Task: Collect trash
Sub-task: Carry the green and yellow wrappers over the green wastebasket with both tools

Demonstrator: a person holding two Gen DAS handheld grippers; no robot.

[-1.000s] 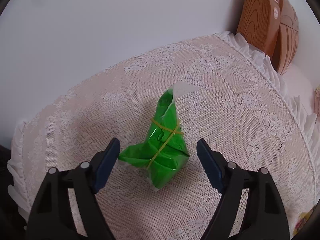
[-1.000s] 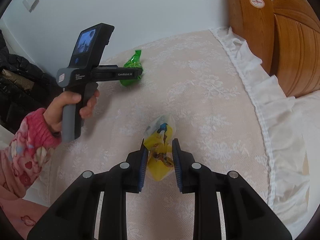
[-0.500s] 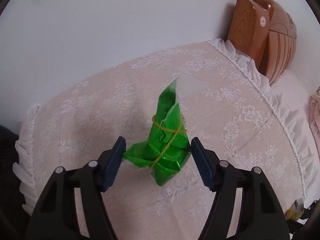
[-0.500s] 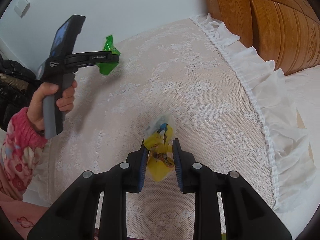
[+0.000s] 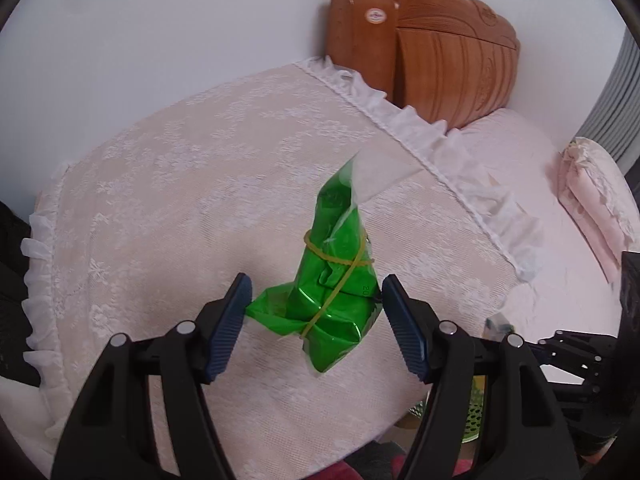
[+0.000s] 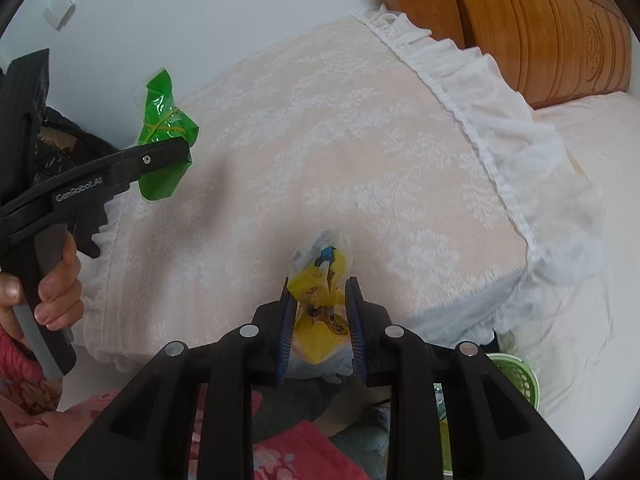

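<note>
Lace bedspread [image 5: 168, 200], left gripper [image 5: 316, 312] jaws clamp green bag [image 5: 336, 280], right gripper [image 6: 320, 320] jaws clamp yellow wrapper [image 6: 320, 304].

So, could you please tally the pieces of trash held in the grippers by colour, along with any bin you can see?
Green wrapper bundles: 1, the green bundle held in the left gripper.
Yellow wrappers: 1, the yellow wrapper clamped in the right gripper.
Green baskets: 1, the green basket beside the bed.
Total: 3
</note>
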